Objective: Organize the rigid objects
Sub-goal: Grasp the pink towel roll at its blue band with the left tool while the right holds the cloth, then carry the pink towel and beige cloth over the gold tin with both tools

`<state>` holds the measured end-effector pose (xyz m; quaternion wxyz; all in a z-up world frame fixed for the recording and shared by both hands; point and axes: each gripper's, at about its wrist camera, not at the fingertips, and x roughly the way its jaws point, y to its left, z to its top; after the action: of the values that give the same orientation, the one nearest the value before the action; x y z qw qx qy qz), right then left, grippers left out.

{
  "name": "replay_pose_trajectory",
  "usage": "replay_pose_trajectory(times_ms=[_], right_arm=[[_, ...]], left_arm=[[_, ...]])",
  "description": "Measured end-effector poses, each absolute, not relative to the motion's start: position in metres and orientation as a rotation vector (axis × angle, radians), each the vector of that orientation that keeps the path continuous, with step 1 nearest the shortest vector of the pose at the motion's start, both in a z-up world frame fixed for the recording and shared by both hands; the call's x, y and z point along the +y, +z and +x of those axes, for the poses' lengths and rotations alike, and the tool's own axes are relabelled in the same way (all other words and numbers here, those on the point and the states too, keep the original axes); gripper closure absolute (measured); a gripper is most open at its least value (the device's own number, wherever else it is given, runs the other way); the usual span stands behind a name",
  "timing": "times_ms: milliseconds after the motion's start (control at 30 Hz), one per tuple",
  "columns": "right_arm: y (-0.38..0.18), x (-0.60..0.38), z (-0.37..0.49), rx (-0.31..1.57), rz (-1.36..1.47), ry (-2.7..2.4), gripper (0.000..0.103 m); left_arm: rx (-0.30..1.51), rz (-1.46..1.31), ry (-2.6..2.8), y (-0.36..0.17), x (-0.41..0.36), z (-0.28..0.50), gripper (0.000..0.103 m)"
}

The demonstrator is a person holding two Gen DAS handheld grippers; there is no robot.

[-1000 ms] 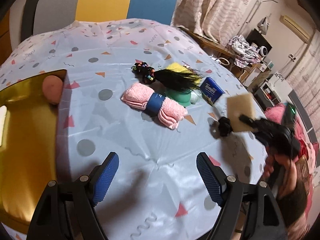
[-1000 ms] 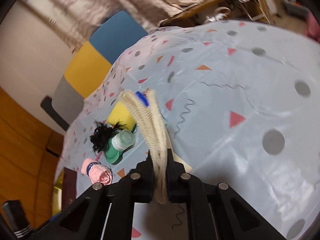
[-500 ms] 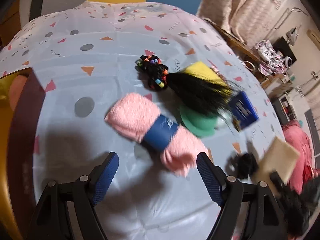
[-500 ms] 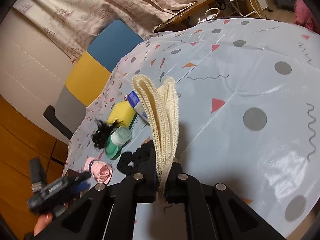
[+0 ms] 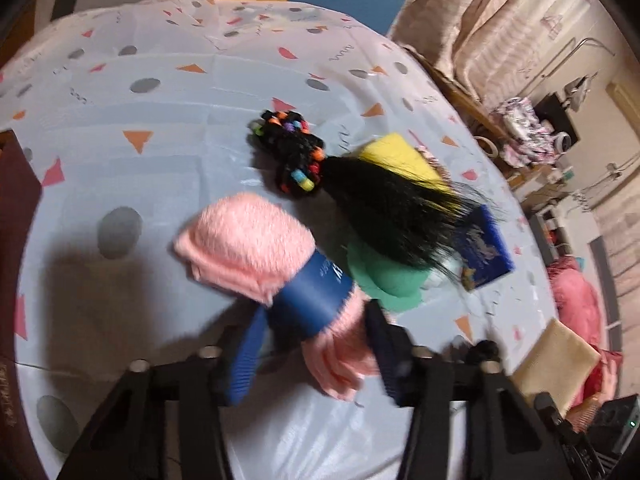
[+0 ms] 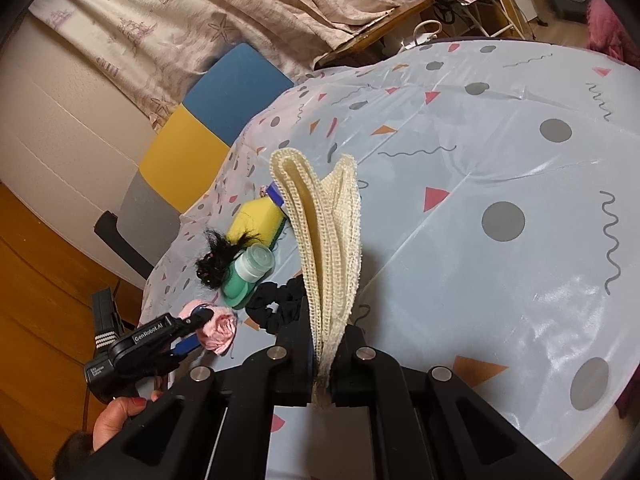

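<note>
**A:** What did the surface look like from where you sat?

**B:** I saw a counter (image 6: pixel 520 160) under a glossy pale-blue cloth printed with grey dots, orange and red triangles and dark squiggles. Behind it stood a chair (image 6: pixel 192 152) with grey, yellow and blue panels, then beige curtains (image 6: pixel 200 20) with a starfish print. The floor (image 6: pixel 36 272) was orange-brown wood. In my left view a pink bundle (image 5: pixel 576 292) lay off the counter's far edge, with cluttered furniture beyond it.

**A:** And the fingers?

**B:** My right gripper (image 6: pixel 322 364) had its fingers clamped on a folded cream mesh cloth (image 6: pixel 324 232), which stood upright above the counter. My left gripper (image 5: pixel 316 356) had its blue fingers (image 5: pixel 244 364) on either side of the rolled pink towel (image 5: pixel 256 248), close against its blue band; the picture was blurred, so I couldn't tell whether they were gripping.

**A:** Where were the other things?

**B:** Clustered past the towel: a black hairpiece (image 5: pixel 384 208) with coloured beads across a yellow sponge (image 5: pixel 400 156), a green bottle (image 6: pixel 244 276), a blue packet (image 5: pixel 484 248), and a black scrunchie (image 6: pixel 276 304) just beside my right fingers.
</note>
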<state>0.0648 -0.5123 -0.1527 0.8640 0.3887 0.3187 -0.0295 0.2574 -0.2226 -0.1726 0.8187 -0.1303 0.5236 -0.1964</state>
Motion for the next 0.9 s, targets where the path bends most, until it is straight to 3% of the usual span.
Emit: replay_pose_trajectory(times_ms=[167, 900], right_arm=[[-0.144, -0.508, 0.061, 0.649, 0.811, -0.046, 0.098], [-0.138, -0.427, 0.078, 0.735, 0.795, 0.140, 0.098]], left_arm=[[1.083, -0.239, -0.444, -0.166, -0.222, 0.244, 0.071], [1.003, -0.270, -0.511, -0.143, -0.152, 0.162, 0.075]])
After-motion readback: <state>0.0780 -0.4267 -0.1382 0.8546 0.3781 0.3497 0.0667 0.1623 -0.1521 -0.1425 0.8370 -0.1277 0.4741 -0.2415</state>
